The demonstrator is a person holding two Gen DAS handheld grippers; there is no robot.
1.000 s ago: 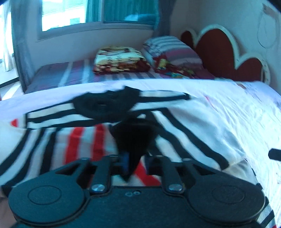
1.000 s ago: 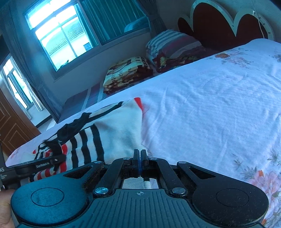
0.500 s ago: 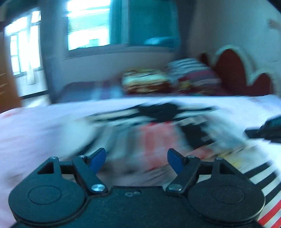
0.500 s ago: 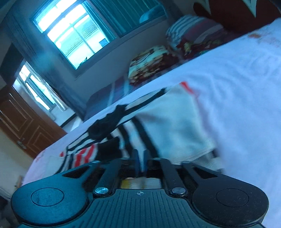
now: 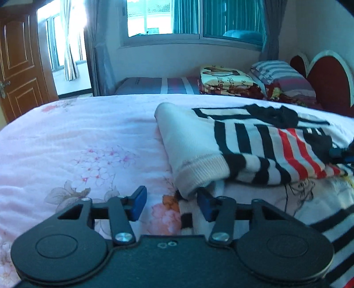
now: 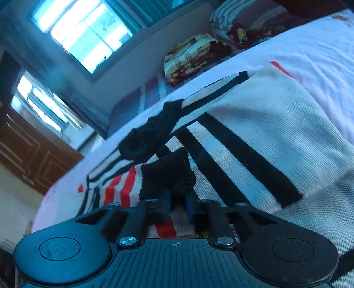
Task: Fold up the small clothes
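Observation:
A white sweater with black and red stripes lies folded on the flowered bedspread. My left gripper sits low at its near left corner. Its jaws are closing, and the ribbed white cuff hangs just beside the right pad, not pinched. In the right wrist view the sweater fills the middle. My right gripper is blurred, its jaws closing to a narrow gap on the lower edge of the black cuff. Its blue tips show at the right edge of the left wrist view, by that black cuff.
A second bed stands behind, with a folded printed blanket and striped pillows. A red scalloped headboard is at the far right. A brown door is at the left, and a window is in the far wall.
My left gripper let go of the black cuff, opened and swung left to the sweater's white cuff. My right gripper moved left across the sweater to the black cuff and tilted.

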